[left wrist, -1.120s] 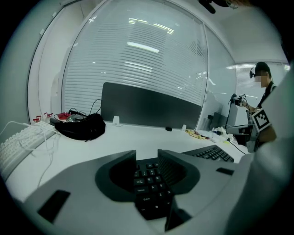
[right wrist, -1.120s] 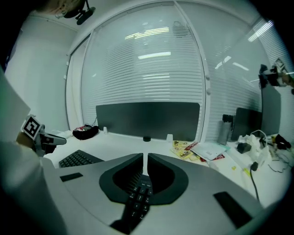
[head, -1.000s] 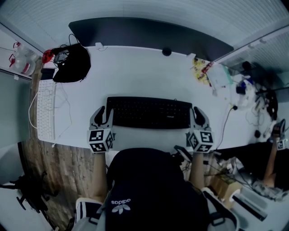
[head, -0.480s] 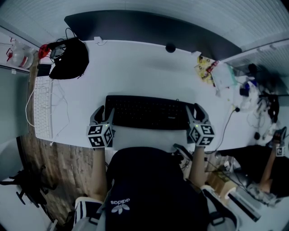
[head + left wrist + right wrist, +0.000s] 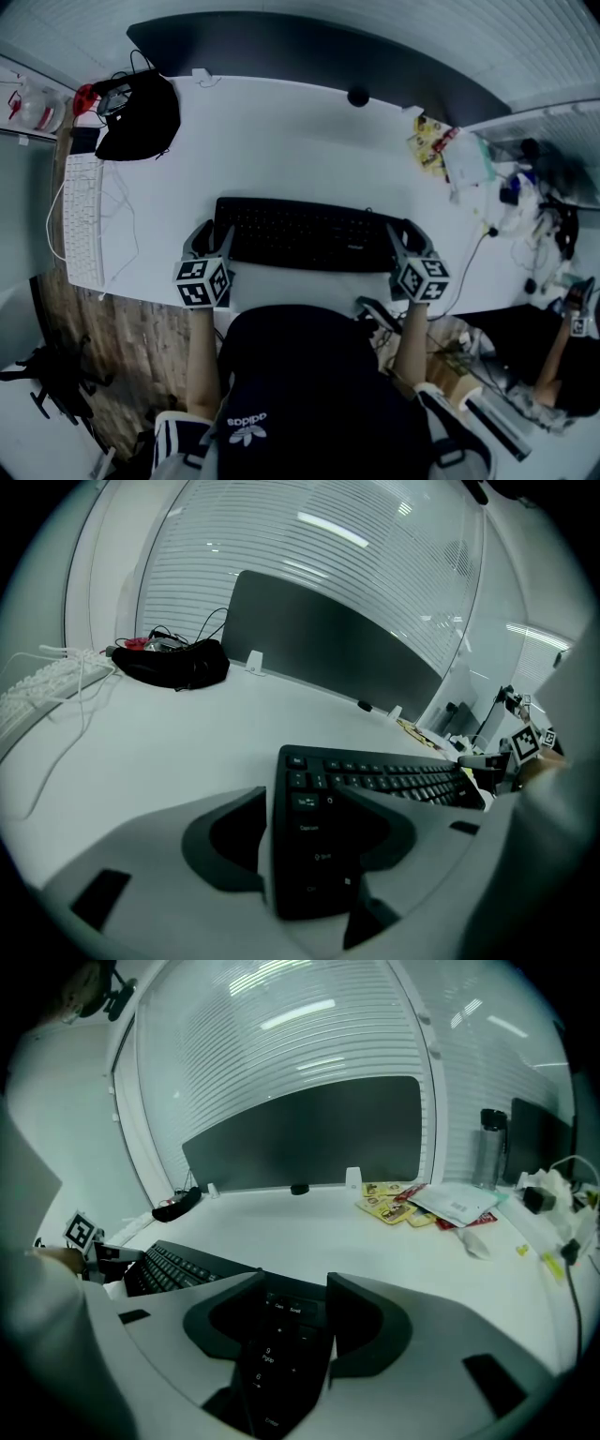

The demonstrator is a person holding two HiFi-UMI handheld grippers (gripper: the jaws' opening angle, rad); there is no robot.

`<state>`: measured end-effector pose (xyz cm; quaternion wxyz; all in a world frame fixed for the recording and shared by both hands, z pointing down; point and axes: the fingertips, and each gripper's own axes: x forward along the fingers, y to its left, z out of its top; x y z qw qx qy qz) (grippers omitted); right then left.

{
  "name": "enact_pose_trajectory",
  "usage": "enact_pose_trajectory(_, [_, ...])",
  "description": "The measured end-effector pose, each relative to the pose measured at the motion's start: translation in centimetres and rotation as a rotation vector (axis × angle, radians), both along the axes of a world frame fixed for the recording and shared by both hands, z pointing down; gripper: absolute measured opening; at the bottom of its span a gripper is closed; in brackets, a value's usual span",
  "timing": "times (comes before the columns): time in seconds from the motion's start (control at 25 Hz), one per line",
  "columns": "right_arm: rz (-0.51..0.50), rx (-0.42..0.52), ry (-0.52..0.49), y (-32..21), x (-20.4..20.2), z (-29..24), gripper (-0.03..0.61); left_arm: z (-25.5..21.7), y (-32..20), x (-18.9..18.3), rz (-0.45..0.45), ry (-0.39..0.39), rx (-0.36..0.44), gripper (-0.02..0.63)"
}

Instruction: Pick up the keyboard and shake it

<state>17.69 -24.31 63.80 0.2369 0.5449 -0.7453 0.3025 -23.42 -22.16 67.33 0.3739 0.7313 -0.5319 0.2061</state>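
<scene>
A black keyboard (image 5: 309, 234) lies flat on the white desk (image 5: 281, 141), right in front of me. My left gripper (image 5: 214, 238) straddles its left end, and the keys there show between the jaws in the left gripper view (image 5: 305, 810). My right gripper (image 5: 407, 240) straddles the right end, with the number pad between its jaws (image 5: 294, 1288). The jaws of both grippers are opening. Their pads stand slightly off the keyboard's edges rather than pressing on it.
A white keyboard (image 5: 82, 220) with its cable lies along the desk's left edge. A black bag (image 5: 136, 117) sits at the far left corner. Papers and snack packets (image 5: 433, 145) lie far right. A dark partition panel (image 5: 309, 52) backs the desk, with a small black object (image 5: 357, 96) beside it.
The jaws of both grippers have spread apart at the keyboard's ends. The keyboard rests on the desk throughout. The head view has shifted slightly.
</scene>
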Motion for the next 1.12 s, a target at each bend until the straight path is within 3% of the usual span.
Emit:
enact_pose_trajectory(0.24, [0.041,-0.018,-0.014,-0.2,2.2,1.0,0.186,0.2,0.3,0.0,-0.014,0.026,-0.015,0.204])
enact_pose_trajectory(0.52, [0.032,-0.125,-0.305,-0.4,1.4,1.0,0.186,0.5,0.4,-0.1,-0.013,0.062,-0.042,0.204])
enact_pose_trajectory(0.68, [0.032,-0.192,-0.401,0.1,0.9,1.7,0.186,0.4,0.5,0.2,0.005,0.083,-0.055,0.202])
enact_pose_trajectory(0.88, [0.023,-0.199,-0.360,0.1,0.5,1.7,0.184,0.5,0.5,0.1,0.009,0.054,-0.037,0.202])
enact_pose_trajectory(1.12, [0.002,-0.085,-0.312,0.2,-0.2,-0.4,0.183,-0.5,0.9,-0.4,-0.007,0.044,0.025,0.202])
